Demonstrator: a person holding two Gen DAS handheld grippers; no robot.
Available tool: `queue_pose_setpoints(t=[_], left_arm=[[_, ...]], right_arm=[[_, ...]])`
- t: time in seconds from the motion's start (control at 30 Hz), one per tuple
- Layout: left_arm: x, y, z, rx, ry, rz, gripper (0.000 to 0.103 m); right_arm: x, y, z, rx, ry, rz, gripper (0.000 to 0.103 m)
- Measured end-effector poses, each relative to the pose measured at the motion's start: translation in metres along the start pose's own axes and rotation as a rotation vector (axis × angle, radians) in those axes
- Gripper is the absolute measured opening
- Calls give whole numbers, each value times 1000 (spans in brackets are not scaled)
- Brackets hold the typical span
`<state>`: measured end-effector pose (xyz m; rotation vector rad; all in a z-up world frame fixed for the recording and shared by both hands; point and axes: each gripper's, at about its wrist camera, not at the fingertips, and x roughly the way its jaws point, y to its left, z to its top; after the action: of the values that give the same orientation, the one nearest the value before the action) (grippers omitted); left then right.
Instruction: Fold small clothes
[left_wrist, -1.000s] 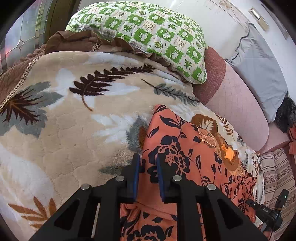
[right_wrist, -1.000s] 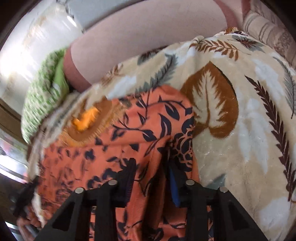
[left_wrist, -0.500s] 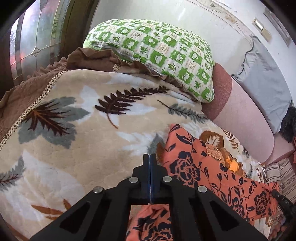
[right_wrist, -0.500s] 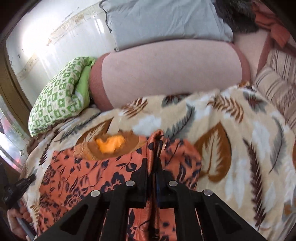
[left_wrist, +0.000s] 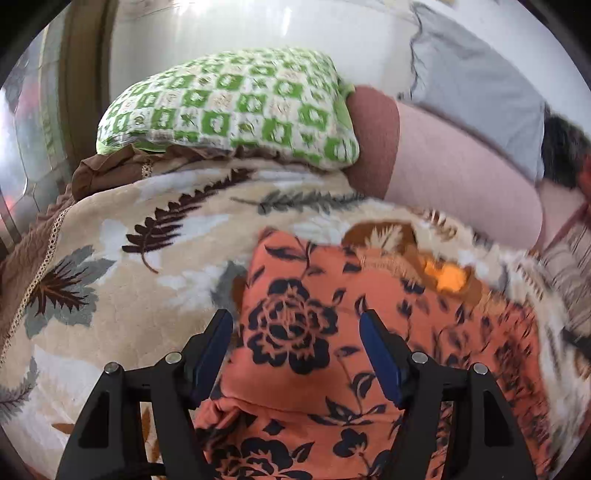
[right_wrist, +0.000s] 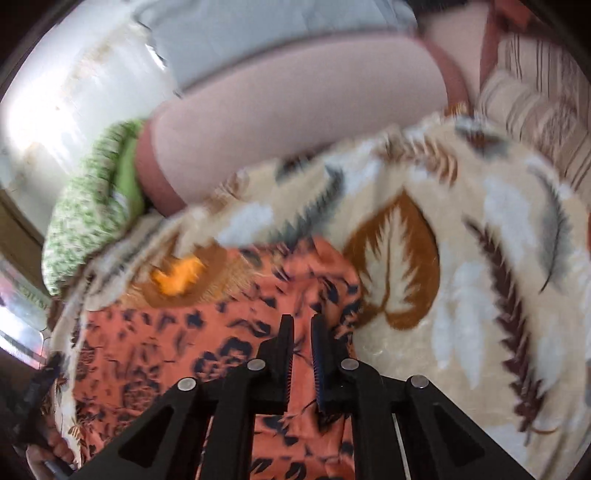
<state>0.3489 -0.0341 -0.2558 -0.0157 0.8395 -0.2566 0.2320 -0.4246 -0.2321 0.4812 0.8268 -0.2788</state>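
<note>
An orange garment with dark flowers lies on a beige leaf-print blanket, with one layer laid over another near the bottom of the left wrist view. My left gripper hovers over it, jaws opening wide, nothing between the pads. In the right wrist view the same garment lies flat under my right gripper. Its jaws are opening and stand a narrow gap apart. Cloth shows through that gap, but the pads do not press on it.
A green checked pillow, a pink bolster and a grey cushion line the back. Striped bedding lies at the far right. A hand shows at the lower left edge of the right wrist view.
Both grippers had pinched the garment shut half a second ago and now have let it go. The left stands wide apart, the right slightly. The cloth peak has dropped flat.
</note>
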Motion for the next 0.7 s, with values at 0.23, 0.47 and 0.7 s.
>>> queue_pose_setpoints(t=[0.23,0.47,0.7], left_arm=[[39,18,-19,-38,172,84,80],[5,32,-38,-159,126,61,87],[-133,1,-70,-192,-63,41,88]], right_arm=[[53,37,-38,-60,168,-16,12],[31,38,-54,-113,248,15,12],[-156,-26,-46,-150,-60,52,12]])
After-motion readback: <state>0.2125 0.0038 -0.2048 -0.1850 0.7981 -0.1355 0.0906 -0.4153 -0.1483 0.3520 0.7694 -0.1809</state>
